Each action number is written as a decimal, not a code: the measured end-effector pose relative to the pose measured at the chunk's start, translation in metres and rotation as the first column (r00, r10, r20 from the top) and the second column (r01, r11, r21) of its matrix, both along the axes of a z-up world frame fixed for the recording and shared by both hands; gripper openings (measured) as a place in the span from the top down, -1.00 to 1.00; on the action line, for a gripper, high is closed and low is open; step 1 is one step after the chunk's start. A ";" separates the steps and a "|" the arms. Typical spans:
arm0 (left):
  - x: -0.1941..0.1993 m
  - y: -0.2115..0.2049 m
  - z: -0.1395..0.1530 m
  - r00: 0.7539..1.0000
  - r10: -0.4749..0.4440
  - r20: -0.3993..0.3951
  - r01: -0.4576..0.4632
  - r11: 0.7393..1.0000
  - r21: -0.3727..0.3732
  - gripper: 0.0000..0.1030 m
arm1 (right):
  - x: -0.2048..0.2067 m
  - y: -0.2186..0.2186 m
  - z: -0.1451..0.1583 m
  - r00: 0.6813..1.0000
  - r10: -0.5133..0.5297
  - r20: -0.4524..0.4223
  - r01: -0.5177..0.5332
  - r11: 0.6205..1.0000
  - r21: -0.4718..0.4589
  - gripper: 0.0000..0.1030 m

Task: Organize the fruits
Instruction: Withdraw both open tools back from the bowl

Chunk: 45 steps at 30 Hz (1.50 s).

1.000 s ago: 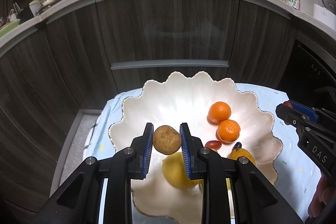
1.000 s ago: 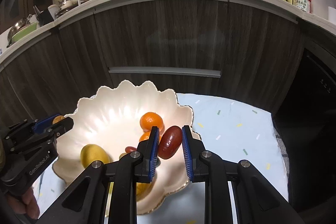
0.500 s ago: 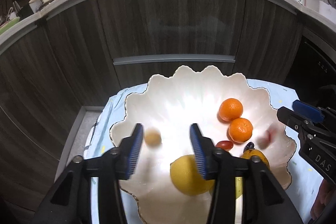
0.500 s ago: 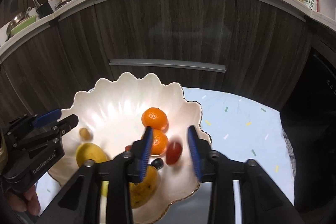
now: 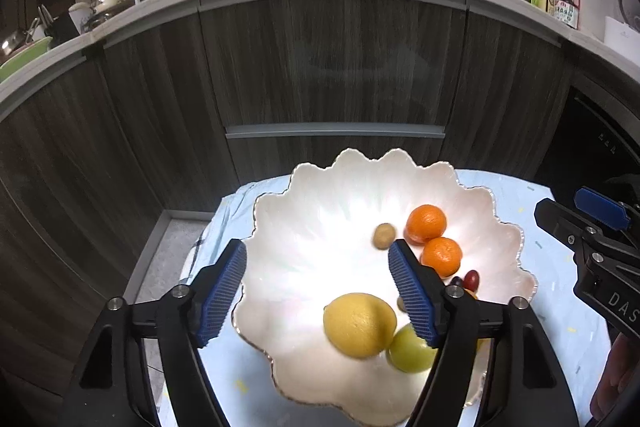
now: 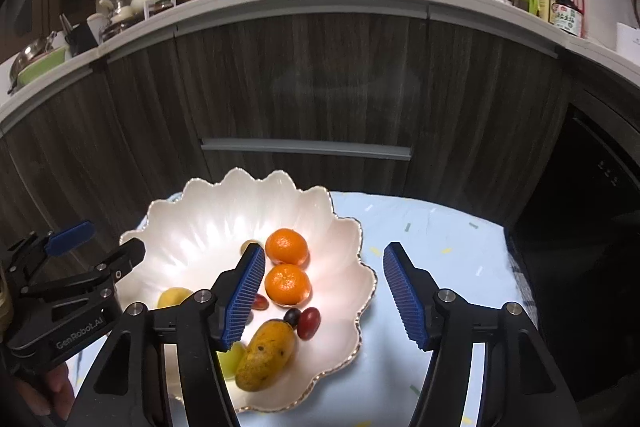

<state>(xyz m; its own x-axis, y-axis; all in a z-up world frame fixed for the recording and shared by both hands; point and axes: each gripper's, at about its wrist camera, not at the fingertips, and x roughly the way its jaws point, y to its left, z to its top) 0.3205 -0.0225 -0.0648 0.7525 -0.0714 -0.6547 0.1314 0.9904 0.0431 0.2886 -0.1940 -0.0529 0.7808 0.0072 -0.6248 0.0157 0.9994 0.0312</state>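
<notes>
**Both grippers letting go above the fruit bowl**

We see the left gripper point(image 5: 316, 291) with its jaws opening and nothing between them; they hang over the white scalloped bowl point(image 5: 320, 195) at the lower centre of the left wrist frame. The right gripper point(image 6: 324, 291) is likewise opening, empty, over the bowl's right rim. In the bowl lie 2 oranges point(image 6: 287, 246), touching, at centre right, with a small brown fruit point(image 5: 384, 235) just beside the upper one. A lemon point(image 5: 359, 324) and a green fruit point(image 5: 410, 349) touch at the lower centre. A mango point(image 6: 266, 355), a dark grape point(image 6: 291, 315) and a red fruit point(image 6: 309, 323) sit near the bowl's lower edge. The bowl rests on a pale blue cloth point(image 6: 432, 235).
</notes>
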 end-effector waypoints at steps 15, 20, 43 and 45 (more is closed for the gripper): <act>-0.064 0.005 0.045 0.999 0.022 0.044 -0.022 1.000 -0.003 -0.48 | -0.055 0.000 0.044 0.998 -0.011 0.065 0.010 1.000 0.014 -0.27; -0.083 0.008 0.057 0.998 0.028 0.059 -0.028 1.000 -0.008 -0.49 | -0.073 0.003 0.053 0.997 -0.011 0.080 0.009 1.000 0.018 -0.27; -0.172 0.001 0.069 0.995 0.018 0.095 -0.019 1.000 0.008 -0.58 | -0.161 -0.009 0.053 0.995 -0.045 0.094 0.041 0.998 0.037 -0.27; -0.180 0.000 0.067 0.995 0.015 0.098 -0.016 1.000 0.008 -0.58 | -0.169 -0.011 0.051 0.994 -0.052 0.095 0.049 0.998 0.039 -0.27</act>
